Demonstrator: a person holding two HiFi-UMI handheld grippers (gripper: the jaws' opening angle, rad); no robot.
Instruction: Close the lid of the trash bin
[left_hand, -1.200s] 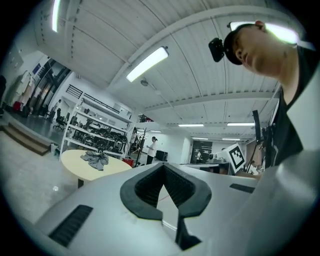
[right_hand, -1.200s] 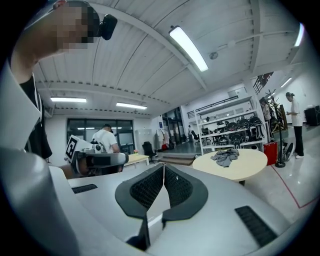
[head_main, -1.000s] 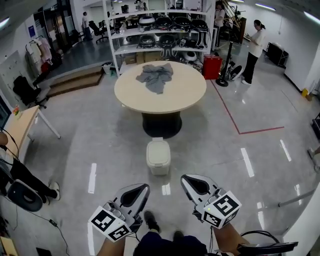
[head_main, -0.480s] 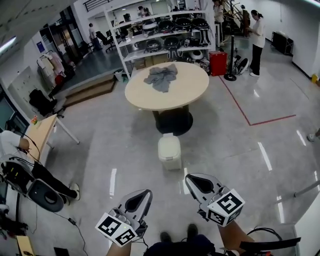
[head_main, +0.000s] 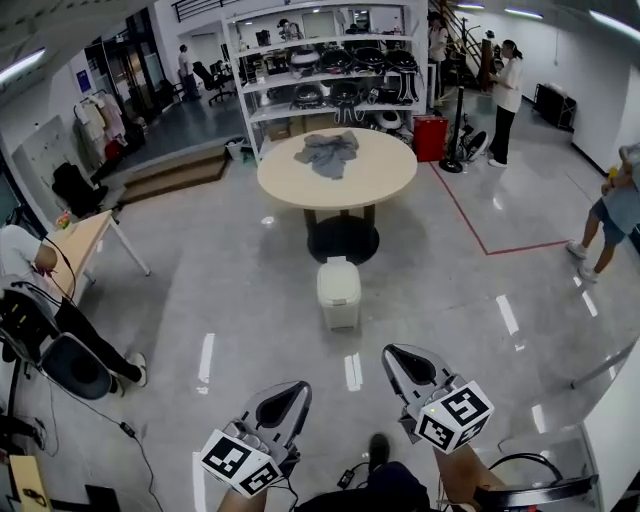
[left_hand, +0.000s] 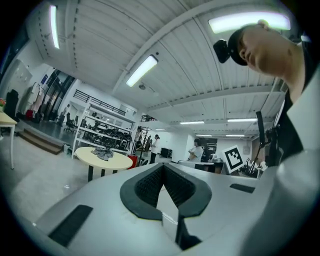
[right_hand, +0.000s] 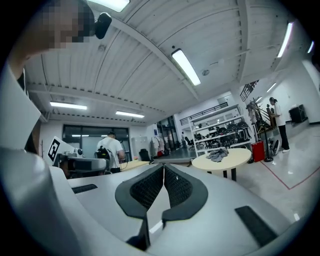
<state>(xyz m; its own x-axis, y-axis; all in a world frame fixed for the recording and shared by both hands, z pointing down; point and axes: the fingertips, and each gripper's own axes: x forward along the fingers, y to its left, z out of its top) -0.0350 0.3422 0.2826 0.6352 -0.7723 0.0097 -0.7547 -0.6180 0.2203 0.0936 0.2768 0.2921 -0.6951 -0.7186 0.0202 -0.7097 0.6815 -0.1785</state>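
Two tools show at the bottom of the head view: the left tool (head_main: 297, 390) and the right tool (head_main: 392, 353). Each has its marker cube toward the wearer and its tips pointing forward. Both are well apart from the trash bin (head_main: 339, 293). The white trash bin stands on the grey floor (head_main: 230, 290), just in front of the pedestal of the round counter (head_main: 385, 180). Its lid (head_main: 339, 280) lies down on the body. A grey cloth (head_main: 333, 152) lies on the round counter. A shelf rack (head_main: 330, 70) stands behind it.

Left gripper view: the left tool (left_hand: 162, 166) has its jaws pressed together at the tips, with nothing between them. The dark pads (left_hand: 145, 187) leave a V-shaped hollow behind the tips. The tool is tilted up toward a ceiling lamp (left_hand: 141, 70). The round counter (left_hand: 117, 161) with the grey cloth (left_hand: 105, 153) shows at far left.

Right gripper view: the right tool (right_hand: 163, 167) is likewise pressed together and holds nothing. The round counter (right_hand: 230, 159) and grey cloth (right_hand: 218, 154) show at right, in front of the shelf rack (right_hand: 220, 131).
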